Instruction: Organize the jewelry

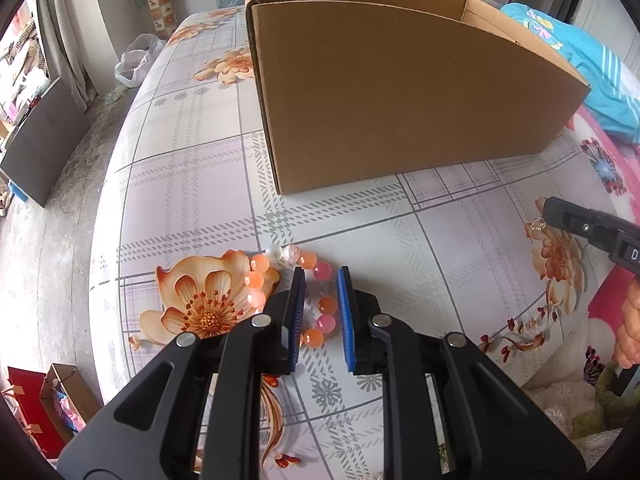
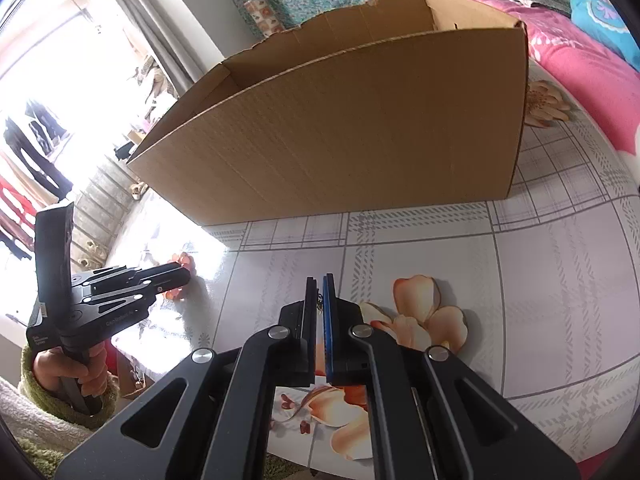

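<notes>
One open brown cardboard box (image 1: 400,92) stands on the floral plaid tablecloth (image 1: 460,240); its inside is hidden. Near its front, one orange-and-pink beaded bracelet (image 1: 304,260) lies between the left gripper (image 1: 321,276)'s slightly spread fingers. The right gripper (image 2: 319,280) pinches a small gold trinket (image 2: 319,305).

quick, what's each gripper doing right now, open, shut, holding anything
Left gripper: jaws narrowly apart around one side of the bead bracelet on the table; whether the pads press it cannot be told.
Right gripper: shut on a small jewelry piece.
</notes>
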